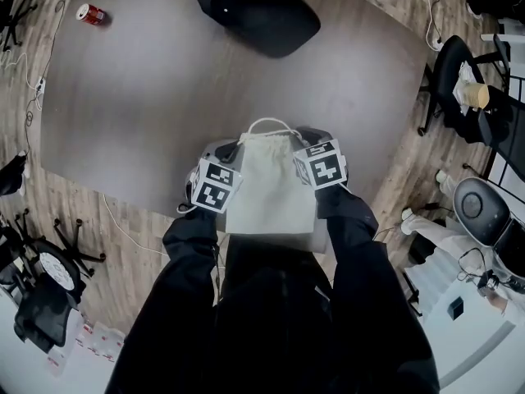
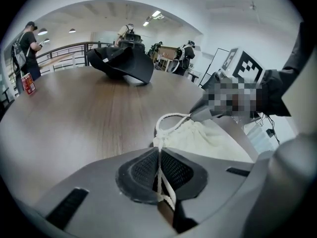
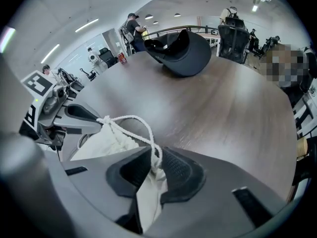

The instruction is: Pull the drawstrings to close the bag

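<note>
A cream cloth drawstring bag (image 1: 271, 187) lies flat on the brown table (image 1: 164, 97), near its front edge. Its white cord (image 1: 273, 123) loops out past the bag's far end. In the head view my left gripper (image 1: 235, 148) is at the bag's top left corner and my right gripper (image 1: 301, 139) at the top right. The left gripper (image 2: 159, 151) is shut on the white cord (image 2: 163, 182), which runs between its pads to the gathered bag mouth (image 2: 171, 133). The right gripper (image 3: 152, 153) is shut on the bag's cloth corner (image 3: 148, 197) together with the cord (image 3: 133, 119).
A black backpack (image 1: 258, 11) lies at the far side of the table and a red can (image 1: 90, 13) at the far left corner. Office chairs (image 1: 455, 76) and cables surround the table on the wooden floor. People stand in the background (image 2: 25, 43).
</note>
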A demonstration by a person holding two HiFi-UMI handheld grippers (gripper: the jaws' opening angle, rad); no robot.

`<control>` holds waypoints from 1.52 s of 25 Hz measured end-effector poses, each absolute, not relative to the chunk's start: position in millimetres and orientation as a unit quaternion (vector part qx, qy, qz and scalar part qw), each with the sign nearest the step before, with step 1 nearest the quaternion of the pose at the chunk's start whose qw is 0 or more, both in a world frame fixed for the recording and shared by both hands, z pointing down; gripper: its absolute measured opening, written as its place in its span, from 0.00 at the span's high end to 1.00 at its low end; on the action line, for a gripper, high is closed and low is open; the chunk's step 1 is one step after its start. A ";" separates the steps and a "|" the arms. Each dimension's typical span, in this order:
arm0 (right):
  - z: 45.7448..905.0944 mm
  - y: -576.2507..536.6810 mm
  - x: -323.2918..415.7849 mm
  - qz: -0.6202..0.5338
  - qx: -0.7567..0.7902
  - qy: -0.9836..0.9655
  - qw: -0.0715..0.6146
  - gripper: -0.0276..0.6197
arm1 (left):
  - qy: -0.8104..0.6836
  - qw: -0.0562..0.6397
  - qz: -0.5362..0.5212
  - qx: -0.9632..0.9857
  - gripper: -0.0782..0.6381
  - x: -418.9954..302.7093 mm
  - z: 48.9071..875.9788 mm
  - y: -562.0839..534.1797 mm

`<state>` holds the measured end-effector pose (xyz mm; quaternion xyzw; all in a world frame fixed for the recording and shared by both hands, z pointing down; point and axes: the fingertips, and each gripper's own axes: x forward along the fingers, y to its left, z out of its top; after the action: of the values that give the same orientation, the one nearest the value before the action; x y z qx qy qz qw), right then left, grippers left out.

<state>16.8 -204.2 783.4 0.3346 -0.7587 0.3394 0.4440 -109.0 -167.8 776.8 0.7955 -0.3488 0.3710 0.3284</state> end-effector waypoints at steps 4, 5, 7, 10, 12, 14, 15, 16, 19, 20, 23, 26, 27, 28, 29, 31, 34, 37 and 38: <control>771.9 -206.3 21.1 0.314 0.361 -0.767 0.428 0.89 | -0.378 0.343 0.351 0.785 0.84 -111.3 761.4 -171.9; 765.5 -209.0 22.5 0.315 0.374 -0.768 0.414 0.90 | -0.385 0.344 0.347 0.783 0.84 -112.8 756.6 -173.3; 751.4 -214.2 22.5 0.326 0.400 -0.769 0.378 0.90 | -0.398 0.344 0.343 0.779 0.84 -118.2 748.7 -173.8; 733.9 -215.6 17.8 0.357 0.414 -0.772 0.326 0.90 | -0.410 0.349 0.336 0.773 0.84 -124.4 739.1 -168.8; 727.8 -216.1 17.4 0.376 0.414 -0.774 0.297 0.90 | -0.411 0.351 0.331 0.773 0.84 -125.7 734.0 -167.0; 724.1 -217.3 17.5 0.401 0.414 -0.774 0.260 0.90 | -0.411 0.350 0.329 0.775 0.84 -126.6 732.8 -167.0; 722.7 -218.4 17.3 0.415 0.415 -0.773 0.240 0.90 | -0.410 0.348 0.329 0.776 0.84 -126.9 733.1 -167.3; 721.7 -219.6 16.7 0.428 0.415 -0.771 0.222 0.90 | -0.409 0.346 0.329 0.777 0.84 -127.0 733.8 -167.6; 722.6 -221.2 16.2 0.449 0.420 -0.764 0.198 0.91 | -0.406 0.344 0.334 0.778 0.84 -126.7 736.8 -165.6; 724.7 -221.3 18.1 0.443 0.425 -0.762 0.207 0.91 | -0.407 0.345 0.336 0.777 0.84 -126.7 737.3 -164.8; 730.2 -220.8 28.8 0.402 0.447 -0.756 0.258 0.91 | -0.413 0.342 0.343 0.771 0.84 -129.0 736.3 -163.6; 726.9 -219.5 31.8 0.350 0.457 -0.757 0.308 0.91 | -0.425 0.338 0.345 0.766 0.84 -135.6 732.5 -165.3; 725.1 -219.6 30.9 0.337 0.462 -0.757 0.317 0.91 | -0.432 0.340 0.346 0.760 0.84 -139.0 730.5 -165.1; 723.3 -219.7 30.6 0.328 0.468 -0.755 0.322 0.91 | -0.442 0.344 0.348 0.752 0.84 -142.3 728.8 -163.9; 721.2 -219.7 31.4 0.322 0.476 -0.751 0.324 0.91 | -0.452 0.347 0.348 0.744 0.84 -144.8 726.8 -162.4; 715.0 -218.7 35.5 0.312 0.493 -0.745 0.324 0.91 | -0.477 0.351 0.344 0.729 0.84 -148.6 720.3 -160.8; 694.1 -213.6 38.4 0.294 0.509 -0.745 0.316 0.91 | -0.509 0.352 0.320 0.717 0.84 -157.8 700.1 -159.5; 651.2 -210.4 39.0 0.266 0.523 -0.755 0.292 0.91 | -0.518 0.339 0.291 0.729 0.84 -160.1 665.4 -159.5; 635.0 -210.9 39.1 0.254 0.529 -0.759 0.284 0.91 | -0.519 0.332 0.284 0.735 0.84 -159.8 653.4 -160.5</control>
<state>39.1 -210.9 635.0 0.5290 -0.7585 0.2538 0.2836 -159.8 -160.5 653.4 0.7346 -0.5195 0.2837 0.3318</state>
